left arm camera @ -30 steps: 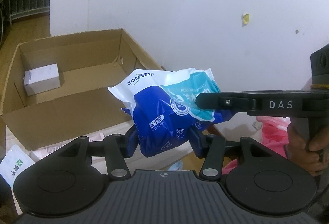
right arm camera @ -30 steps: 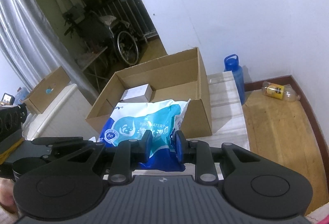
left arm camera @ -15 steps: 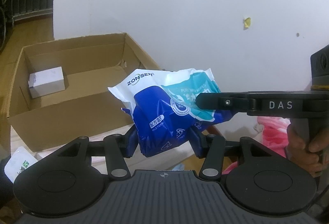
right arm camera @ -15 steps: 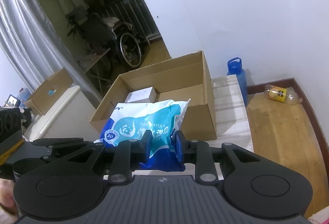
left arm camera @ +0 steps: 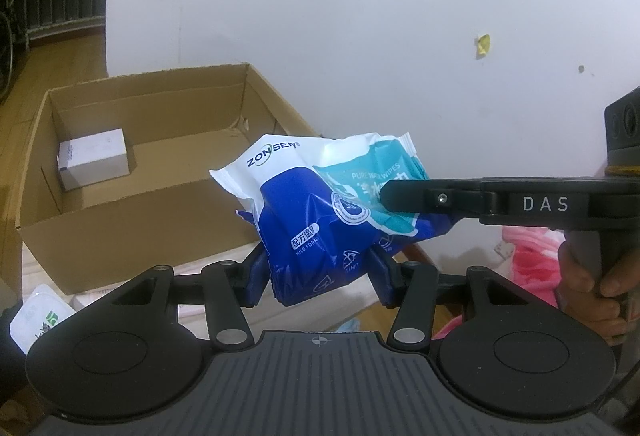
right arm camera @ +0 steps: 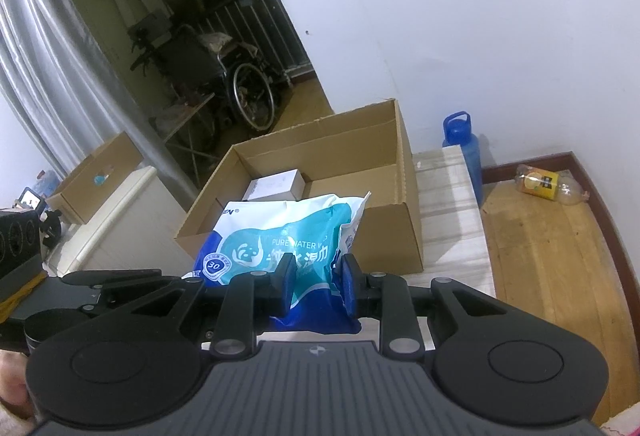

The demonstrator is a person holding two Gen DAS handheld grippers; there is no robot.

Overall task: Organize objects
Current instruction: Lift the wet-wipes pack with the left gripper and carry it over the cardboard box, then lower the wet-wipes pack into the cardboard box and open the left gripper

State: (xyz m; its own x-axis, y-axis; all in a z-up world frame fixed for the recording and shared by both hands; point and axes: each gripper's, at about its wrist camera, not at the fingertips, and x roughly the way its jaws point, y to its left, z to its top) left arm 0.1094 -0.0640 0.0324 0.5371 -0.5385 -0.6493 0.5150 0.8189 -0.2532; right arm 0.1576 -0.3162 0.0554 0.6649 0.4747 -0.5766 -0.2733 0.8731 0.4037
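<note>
A blue, teal and white pack of wet wipes point(left arm camera: 320, 203) hangs in the air, held by both grippers. My left gripper point(left arm camera: 318, 270) is shut on its lower blue end. My right gripper point(right arm camera: 314, 284) is shut on its teal side; one of its fingers point(left arm camera: 432, 197) shows across the pack in the left wrist view. The pack point(right arm camera: 280, 240) sits just short of an open cardboard box point(left arm camera: 132, 195), point(right arm camera: 408, 211). A small white box point(left arm camera: 94, 157), point(right arm camera: 276, 185) lies inside the cardboard box at its far corner.
The cardboard box stands on a pale tabletop point(right arm camera: 448, 195) against a white wall. A blue bottle point(right arm camera: 464, 147) stands behind the table. A plastic bottle point(right arm camera: 548, 183) lies on the wood floor. A white packet point(left arm camera: 36, 316) lies at lower left. Pink cloth point(left arm camera: 528, 256) is at right.
Both grippers have carried the pack closer to the cardboard box, which shifted right and looks larger in both views. The grip on the pack is unchanged.
</note>
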